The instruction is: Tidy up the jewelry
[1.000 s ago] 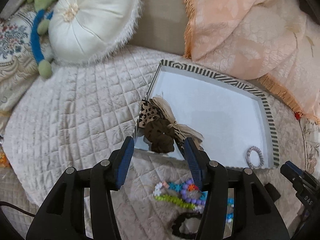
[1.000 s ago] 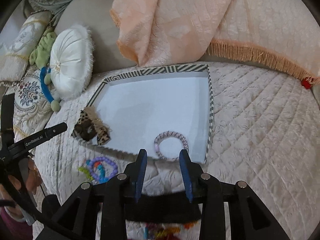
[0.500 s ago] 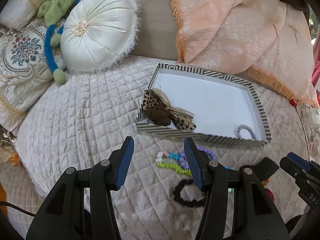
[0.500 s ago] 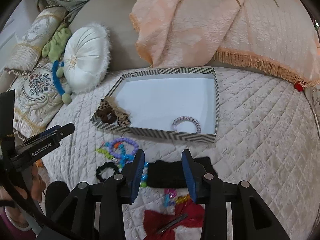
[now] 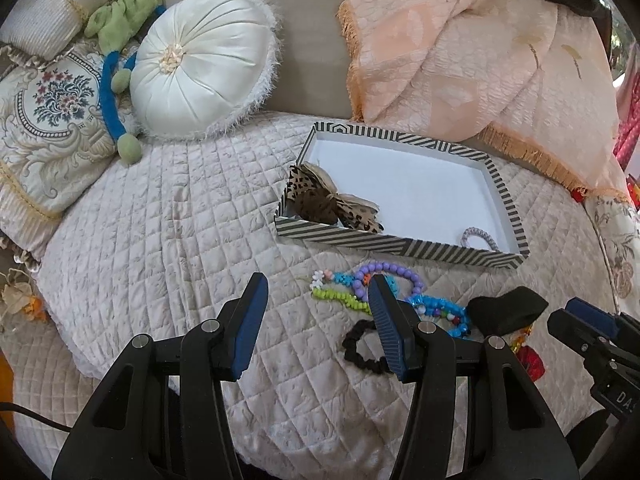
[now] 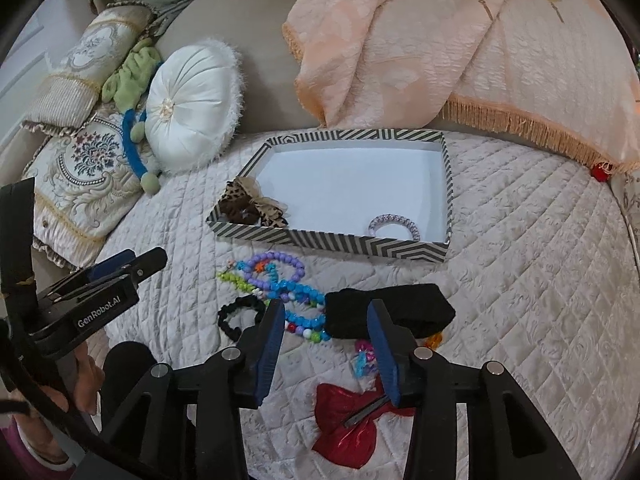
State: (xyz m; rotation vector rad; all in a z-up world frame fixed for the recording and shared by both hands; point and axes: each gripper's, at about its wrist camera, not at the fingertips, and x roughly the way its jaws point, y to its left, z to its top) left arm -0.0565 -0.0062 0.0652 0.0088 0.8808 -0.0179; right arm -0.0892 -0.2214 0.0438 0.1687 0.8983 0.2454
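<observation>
Left claw (image 5: 316,286): jaws spread wide, nothing between them, held above the quilt (image 5: 168,248). Its right finger overlaps the beads in the left wrist view; contact cannot be told.

Right claw (image 6: 326,310): jaws wide apart, holding nothing. The black cloth band (image 6: 390,310) lies just beyond the fingertips, at 12 to 1 o'clock of the gap.

Striped tray (image 6: 332,240) sits on the quilt at 12 o'clock of both claws, well apart from them. Inside it are 2 items: a leopard-print bow (image 6: 252,206) in the near left corner and a pale lilac hair ring (image 6: 392,224) near the near right corner, partly hidden by the tray wall.

Loose pieces lie between the tray and the claws:
- purple bead bracelet (image 6: 280,266), just in front of the tray
- green bead strand (image 6: 236,280), at 9 o'clock of the purple one
- blue bead bracelet (image 6: 300,292), tangled with both, touching the black band's left end
- black scrunchie (image 6: 240,312), at 9 o'clock of the right claw's left finger; in the left wrist view (image 5: 362,346) it is beside that claw's right finger
- red bow with a dark clip (image 6: 348,420), under the right claw at 6 o'clock
- small pink and blue trinket (image 6: 364,358), between the right claw's fingers

Round white cushion (image 5: 204,68) at 11 o'clock; peach fringed blanket (image 5: 460,52) at 1 o'clock behind the tray.
</observation>
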